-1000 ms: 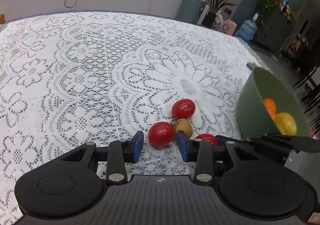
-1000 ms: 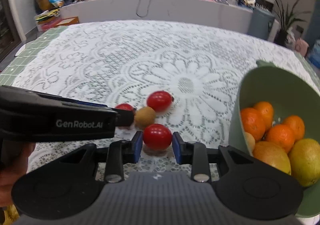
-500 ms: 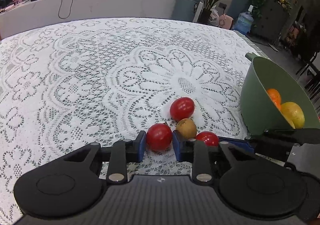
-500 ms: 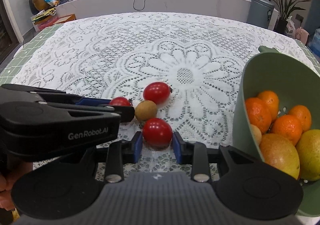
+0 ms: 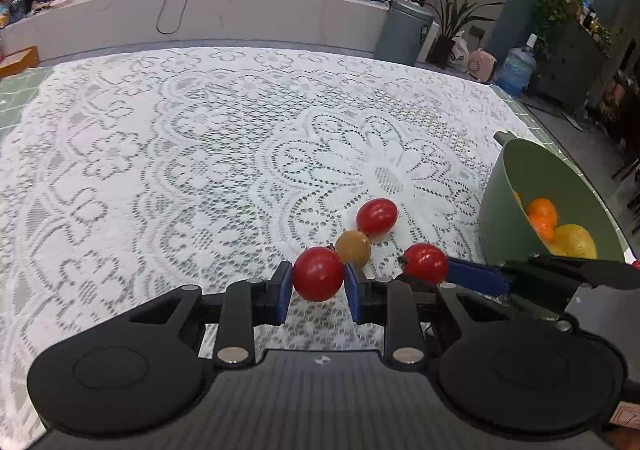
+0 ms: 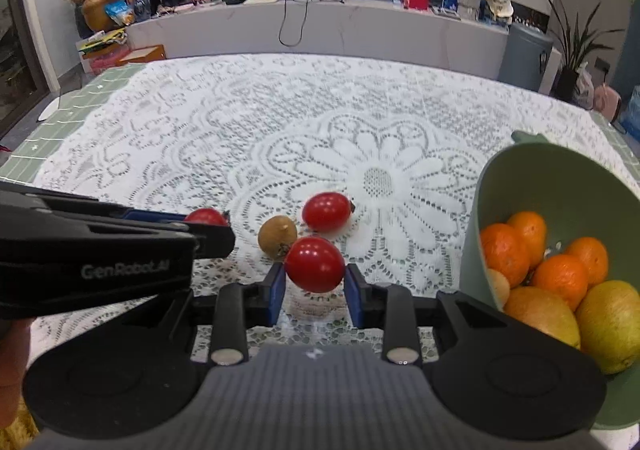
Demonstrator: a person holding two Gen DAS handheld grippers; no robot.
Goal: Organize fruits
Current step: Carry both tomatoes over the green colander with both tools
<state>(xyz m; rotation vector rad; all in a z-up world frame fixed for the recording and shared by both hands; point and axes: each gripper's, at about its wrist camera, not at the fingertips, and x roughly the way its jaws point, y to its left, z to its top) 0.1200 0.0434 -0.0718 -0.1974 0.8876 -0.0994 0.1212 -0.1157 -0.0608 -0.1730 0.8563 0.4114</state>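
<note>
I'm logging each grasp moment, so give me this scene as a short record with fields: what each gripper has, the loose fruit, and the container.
left gripper: shut on a red cherry tomato
right gripper: shut on another red tomato
loose on white lace tablecloth: a third red tomato, a round brown fruit
container: green plastic bowl, right side
bowl contents: oranges, yellow-green citrus

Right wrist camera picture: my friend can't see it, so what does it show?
The right gripper pinches a red tomato just above a white lace tablecloth. Another tomato and a small brown fruit lie behind it. A green bowl of oranges sits at right, and the left gripper holds a third tomato.
</note>
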